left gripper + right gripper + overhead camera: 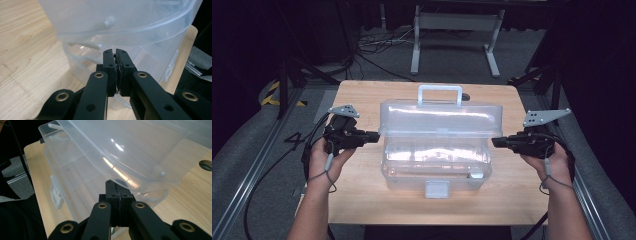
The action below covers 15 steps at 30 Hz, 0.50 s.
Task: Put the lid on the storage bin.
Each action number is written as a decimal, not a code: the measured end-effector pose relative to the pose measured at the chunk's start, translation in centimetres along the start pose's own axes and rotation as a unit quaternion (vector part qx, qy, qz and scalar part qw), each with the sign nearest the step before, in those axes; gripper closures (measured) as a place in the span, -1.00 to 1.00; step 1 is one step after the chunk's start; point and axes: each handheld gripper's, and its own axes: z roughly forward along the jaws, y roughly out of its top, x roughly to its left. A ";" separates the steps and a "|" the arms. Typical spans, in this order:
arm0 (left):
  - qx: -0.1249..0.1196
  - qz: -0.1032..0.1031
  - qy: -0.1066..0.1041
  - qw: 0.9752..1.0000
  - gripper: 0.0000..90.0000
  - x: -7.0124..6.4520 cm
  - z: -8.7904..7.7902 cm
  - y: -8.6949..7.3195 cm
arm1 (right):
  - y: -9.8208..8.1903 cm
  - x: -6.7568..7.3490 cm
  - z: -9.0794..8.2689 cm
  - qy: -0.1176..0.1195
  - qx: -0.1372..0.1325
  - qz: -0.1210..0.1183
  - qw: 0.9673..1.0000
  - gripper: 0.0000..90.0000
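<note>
Your left gripper (374, 136) sits at the left end of the clear plastic box (435, 167), jaws clenched on nothing, tips just under the edge of the raised lid (441, 117). The box stands in the middle of the tabletop (357, 95), its lid lifted and its latch (437, 189) facing you. Your right gripper (495, 142) mirrors this at the right end, jaws clenched and empty beneath the lid's edge.

Light wooden table (362, 100), grey metal stand (456, 22) behind it, cables (377, 45) across the floor
</note>
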 end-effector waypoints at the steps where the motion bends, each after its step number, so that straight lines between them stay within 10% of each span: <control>1: 0.000 -0.002 0.000 1.000 0.92 0.1 0.0 0.0 | 0.0 0.0 0.0 0.000 0.002 -0.001 1.000 1.00; 15: 0.001 -0.018 0.009 1.000 0.91 0.8 -0.4 -0.4 | -0.2 -0.2 0.1 0.000 0.028 0.003 1.000 1.00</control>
